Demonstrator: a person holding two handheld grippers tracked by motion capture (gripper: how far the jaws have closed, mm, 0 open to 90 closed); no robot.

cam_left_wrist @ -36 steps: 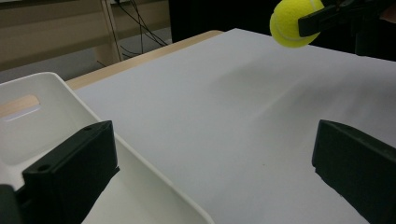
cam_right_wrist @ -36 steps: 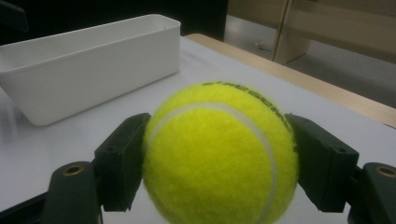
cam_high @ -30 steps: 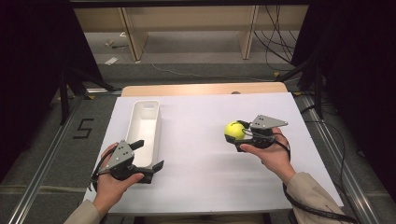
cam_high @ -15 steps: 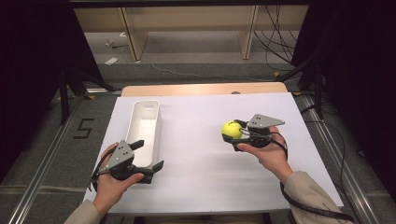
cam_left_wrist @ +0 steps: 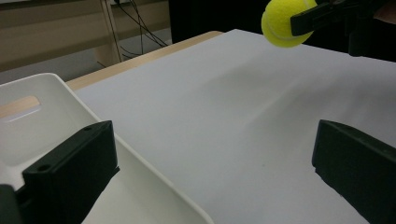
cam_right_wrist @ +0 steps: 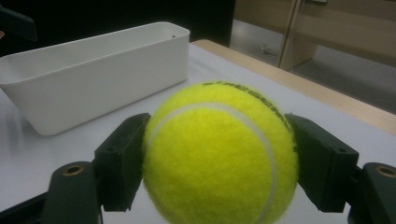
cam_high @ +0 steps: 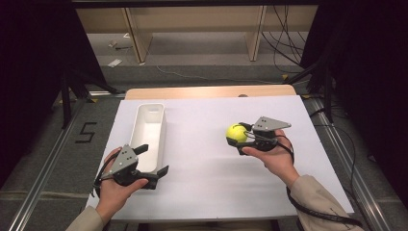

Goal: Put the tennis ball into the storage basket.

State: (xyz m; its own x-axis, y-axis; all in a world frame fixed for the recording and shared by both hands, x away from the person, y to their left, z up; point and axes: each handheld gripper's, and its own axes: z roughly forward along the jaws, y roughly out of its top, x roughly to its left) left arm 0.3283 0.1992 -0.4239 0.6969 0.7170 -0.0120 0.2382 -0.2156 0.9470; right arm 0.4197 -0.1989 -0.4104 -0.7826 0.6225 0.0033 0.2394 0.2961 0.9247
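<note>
- High view: right gripper is clenched on the tennis ball, both jaws pressed to its sides, held off the desk over the right half of the white sheet.
- Right gripper view confirms it: pads squeeze the tennis ball left and right, with the white bin ahead and to the left, past open desk surface.
- Key relation: the bin lies well apart from the ball, toward the person's left across the desk. Its long axis runs away from the person, front to back, so the ball comes at it broadside over the long wall.
- Left gripper is released, jaws spread with nothing between them, parked at the bin's near end; one jaw sits over the bin's rim, the other outside it, over the desk.
- Left gripper view: bin at lower left, ball in the other gripper at upper right.
- Left hand is much nearer the bin, but the right hand has the ball, so my guess is the right one carries it across.
- Writing: dark print curves over the top of the ball, too smeared to read. A "5" is marked on the floor left of the desk.
</note>
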